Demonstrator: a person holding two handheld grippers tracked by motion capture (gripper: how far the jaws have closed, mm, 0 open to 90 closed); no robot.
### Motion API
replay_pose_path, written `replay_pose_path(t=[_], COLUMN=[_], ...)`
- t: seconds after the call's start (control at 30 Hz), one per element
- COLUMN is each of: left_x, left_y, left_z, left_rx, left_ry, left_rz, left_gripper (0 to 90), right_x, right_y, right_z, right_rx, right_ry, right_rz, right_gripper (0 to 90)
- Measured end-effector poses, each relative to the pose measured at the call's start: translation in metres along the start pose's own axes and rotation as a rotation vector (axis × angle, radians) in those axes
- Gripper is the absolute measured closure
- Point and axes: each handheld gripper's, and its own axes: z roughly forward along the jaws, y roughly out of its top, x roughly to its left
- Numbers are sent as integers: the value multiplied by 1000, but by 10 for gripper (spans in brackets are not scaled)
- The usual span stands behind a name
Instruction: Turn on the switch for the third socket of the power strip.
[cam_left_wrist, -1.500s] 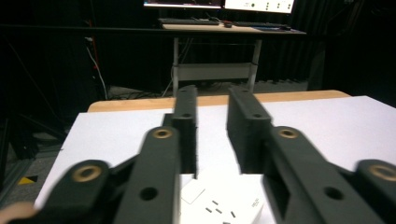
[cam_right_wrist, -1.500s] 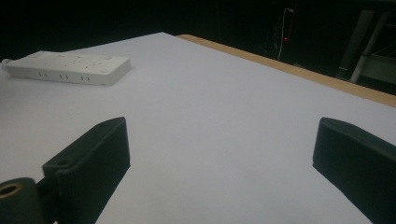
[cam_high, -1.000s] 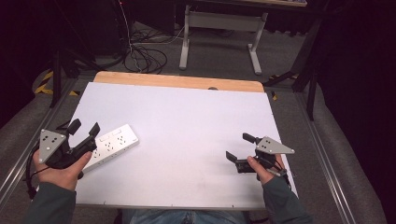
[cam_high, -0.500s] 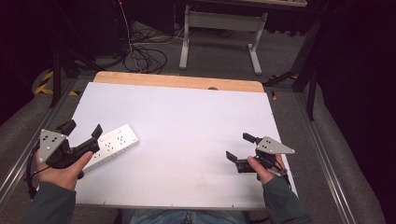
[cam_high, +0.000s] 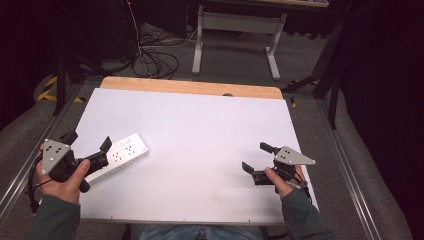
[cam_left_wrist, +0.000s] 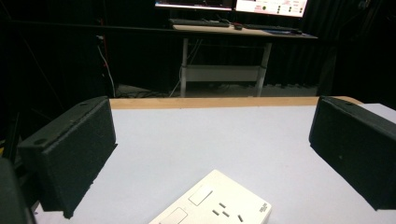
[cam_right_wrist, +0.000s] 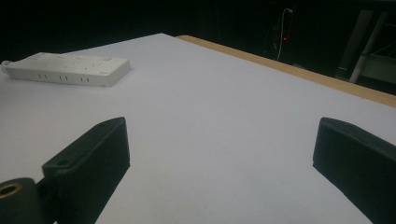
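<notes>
White power strip (cam_high: 117, 156) on white table (cam_high: 200, 130) with wooden edge.

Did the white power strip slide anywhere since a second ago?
No. The power strip lies at the same slant by the table's left edge. Only the left tool changed: its jaws have just been opening, standing wide around the strip's near end.

Power strip (cam_high: 120, 154) lies flat on the bench (cam_high: 200, 130), left side, set diagonally with its far end pointing toward the bench middle. Left tool (cam_high: 87, 147) sits at the strip's near-left end, jaws spread to either side of it, pads not touching it; the jaws have just been opening. Right tool (cam_high: 257, 157) rests at the near right of the bench, well apart from the strip, pointing left toward it. Behind the bench, on the floor: cables (cam_high: 155, 62) at left, a desk frame (cam_high: 235, 30) at centre.
</notes>
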Motion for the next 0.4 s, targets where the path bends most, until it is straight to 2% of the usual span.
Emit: replay_pose_path(t=[0.4], left_x=[1], left_y=[-1], left_z=[1], left_rx=[8], left_ry=[-1], left_rz=[-2], left_gripper=[8], right_x=[-2], right_y=[0], right_z=[-1], right_rx=[-1], right_ry=[-8], right_rz=[6], right_gripper=[39])
